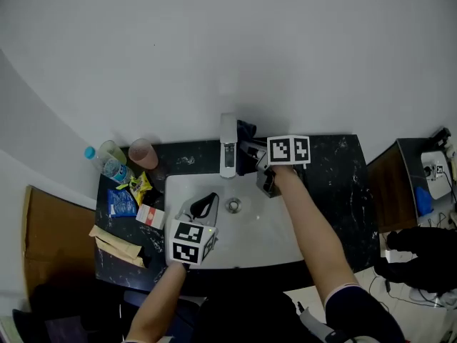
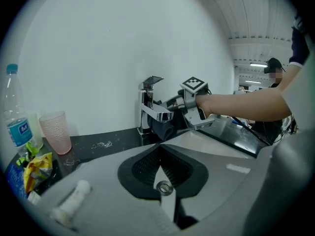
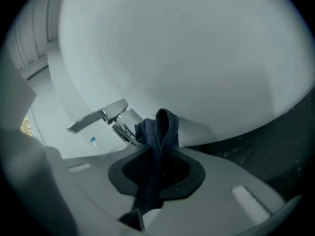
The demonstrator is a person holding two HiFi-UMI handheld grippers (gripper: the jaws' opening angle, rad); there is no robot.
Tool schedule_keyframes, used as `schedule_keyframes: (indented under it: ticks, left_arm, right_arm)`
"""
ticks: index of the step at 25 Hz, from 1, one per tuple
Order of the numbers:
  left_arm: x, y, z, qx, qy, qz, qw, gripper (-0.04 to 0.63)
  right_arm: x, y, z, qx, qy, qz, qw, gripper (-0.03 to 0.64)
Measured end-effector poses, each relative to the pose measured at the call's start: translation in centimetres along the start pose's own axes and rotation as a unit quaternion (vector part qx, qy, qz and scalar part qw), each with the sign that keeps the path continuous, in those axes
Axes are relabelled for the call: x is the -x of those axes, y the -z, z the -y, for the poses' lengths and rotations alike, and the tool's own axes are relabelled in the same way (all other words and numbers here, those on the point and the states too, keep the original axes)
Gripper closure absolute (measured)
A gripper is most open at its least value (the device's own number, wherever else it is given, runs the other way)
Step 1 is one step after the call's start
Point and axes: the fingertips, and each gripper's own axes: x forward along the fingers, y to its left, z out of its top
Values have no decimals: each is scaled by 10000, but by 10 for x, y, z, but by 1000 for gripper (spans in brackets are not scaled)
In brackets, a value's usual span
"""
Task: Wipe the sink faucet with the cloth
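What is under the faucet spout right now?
The dark cloth, clamped in the right gripper, is bunched directly beneath the faucet spout. The cloth covers the spout's underside, so whether it actually touches there cannot be seen.

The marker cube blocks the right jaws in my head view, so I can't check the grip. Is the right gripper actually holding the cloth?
Observer: Yes. In the right gripper view, the right gripper is shut on the dark blue cloth, which bunches out past the jaw tips.
Operator: Is the cloth on the faucet?
Observer: The left gripper view shows it tucked under the spout, against the body of the faucet.
Operator: And the left gripper?
Observer: In its own view, the left gripper is shut with nothing between its jaws.
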Motion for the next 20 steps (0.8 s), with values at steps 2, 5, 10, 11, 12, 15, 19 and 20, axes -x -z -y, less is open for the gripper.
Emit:
schedule_keyframes:
  ticks: [2,5,10,11,12,15,19,20]
  left_arm:
    - [0,1,0,10,19,1,10000,594]
    - [1,1,4,-6,85,19,10000,594]
    - [3,-3,11,-52,194,85,9998,594]
    - [4,-5,12,-64,210,104,9997,594]
    - [5,-6,13,-77,221,122,9997,594]
    - [7,-9,13,-115,224,165,9995,594]
    - [12,-8,14,-84,257,173,9995,594]
    - [13,-7,12,-97,239,175,9995,594]
  right_arm:
    - [8,-10,-15,59,-332,191,9992,565]
    - [20,-23,-37,384,-618,344,9968,566]
    - [34,-33,-65,695,-944,433,9922,566]
    - [37,-33,-71,717,-1009,430,9914,566]
    - [40,-33,-77,740,-1099,428,9903,566]
    - [55,-33,-100,796,-1488,527,9842,566]
    - [76,-23,-87,504,-1245,969,9862,565]
    - [79,-17,-75,340,-1049,1064,9882,566]
